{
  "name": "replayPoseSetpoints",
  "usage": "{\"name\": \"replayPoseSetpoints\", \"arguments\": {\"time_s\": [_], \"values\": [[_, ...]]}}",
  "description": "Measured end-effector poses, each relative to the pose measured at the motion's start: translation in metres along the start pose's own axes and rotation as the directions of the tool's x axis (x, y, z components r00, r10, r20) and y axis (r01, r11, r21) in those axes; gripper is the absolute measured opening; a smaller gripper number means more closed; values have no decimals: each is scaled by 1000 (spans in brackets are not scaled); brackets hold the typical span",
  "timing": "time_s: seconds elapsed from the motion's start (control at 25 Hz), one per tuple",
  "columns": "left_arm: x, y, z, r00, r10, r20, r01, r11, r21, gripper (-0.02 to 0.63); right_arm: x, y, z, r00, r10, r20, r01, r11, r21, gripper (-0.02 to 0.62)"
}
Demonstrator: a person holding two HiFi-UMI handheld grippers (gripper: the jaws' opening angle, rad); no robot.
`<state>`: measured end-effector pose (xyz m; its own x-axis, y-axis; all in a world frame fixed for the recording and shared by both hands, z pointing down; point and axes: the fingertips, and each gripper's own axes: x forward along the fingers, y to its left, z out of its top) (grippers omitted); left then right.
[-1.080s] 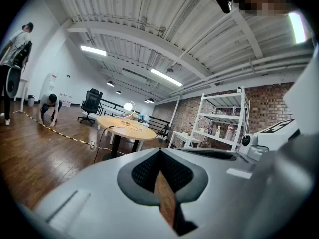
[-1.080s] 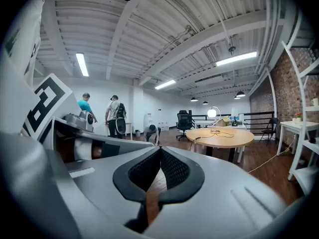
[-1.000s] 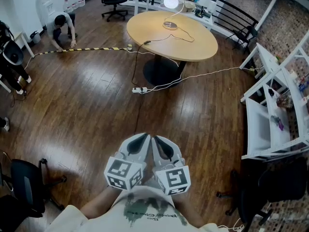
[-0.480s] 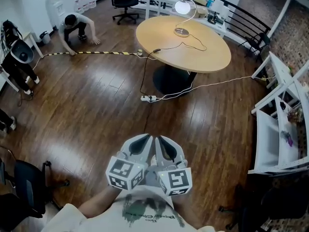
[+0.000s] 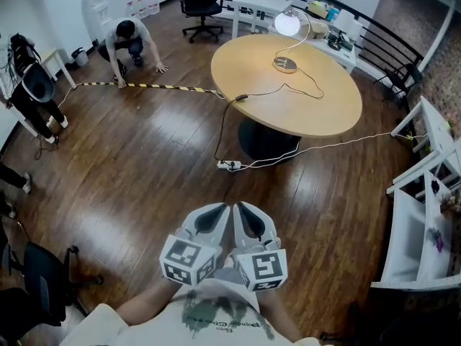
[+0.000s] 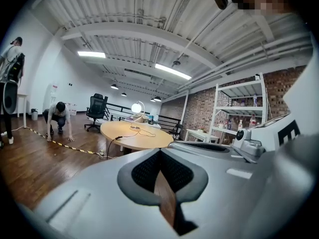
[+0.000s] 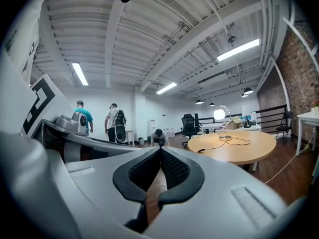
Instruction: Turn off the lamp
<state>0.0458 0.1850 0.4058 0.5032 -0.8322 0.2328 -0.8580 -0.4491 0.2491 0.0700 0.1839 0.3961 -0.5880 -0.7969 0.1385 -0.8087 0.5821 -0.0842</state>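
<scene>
The lamp [image 5: 287, 23] is lit, a glowing white globe on a thin curved arm with its round base [image 5: 285, 65] on the far side of a round wooden table [image 5: 302, 110]. Its cord trails across the tabletop to an inline plug [image 5: 240, 97] and down to the floor. Both grippers are held close to my body, side by side, far from the table. The left gripper [image 5: 218, 209] and the right gripper [image 5: 242, 209] are shut with nothing between the pads. The lamp shows small and distant in the left gripper view [image 6: 136, 108] and in the right gripper view [image 7: 218, 114].
A power strip [image 5: 229, 166] and white cables lie on the wood floor before the table. A person [image 5: 128, 38] crouches by yellow-black tape [image 5: 144, 86] at far left. White shelving [image 5: 425, 215] stands at right, office chairs at the back [image 5: 199, 2] and near left [image 5: 36, 287].
The table and lamp have slid down and to the right in the head view, nearer than before. Both grippers stay shut and together in front of me.
</scene>
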Motion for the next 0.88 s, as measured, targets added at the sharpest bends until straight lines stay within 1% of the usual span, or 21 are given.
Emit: {"name": "replayPoseSetpoints", "arguments": {"time_s": [0.28, 0.52, 0.68, 0.8, 0.88], "values": [[62, 16, 18, 999, 37, -9, -37, 999, 11, 0, 43, -46, 11, 999, 43, 2, -43, 999, 12, 0], [111, 19, 28, 999, 47, -11, -47, 999, 8, 0, 68, -88, 20, 998, 58, 13, -58, 998, 16, 0], [133, 18, 32, 998, 54, -14, -54, 998, 19, 0, 78, -112, 23, 998, 69, 6, -69, 998, 10, 0], [142, 25, 36, 997, 81, -11, -81, 996, 38, 0, 87, -125, 24, 997, 70, 17, -70, 997, 21, 0], [146, 31, 38, 995, 99, -7, -99, 994, 38, 0, 92, -131, 20, 997, 77, 6, -77, 997, 25, 0]]}}
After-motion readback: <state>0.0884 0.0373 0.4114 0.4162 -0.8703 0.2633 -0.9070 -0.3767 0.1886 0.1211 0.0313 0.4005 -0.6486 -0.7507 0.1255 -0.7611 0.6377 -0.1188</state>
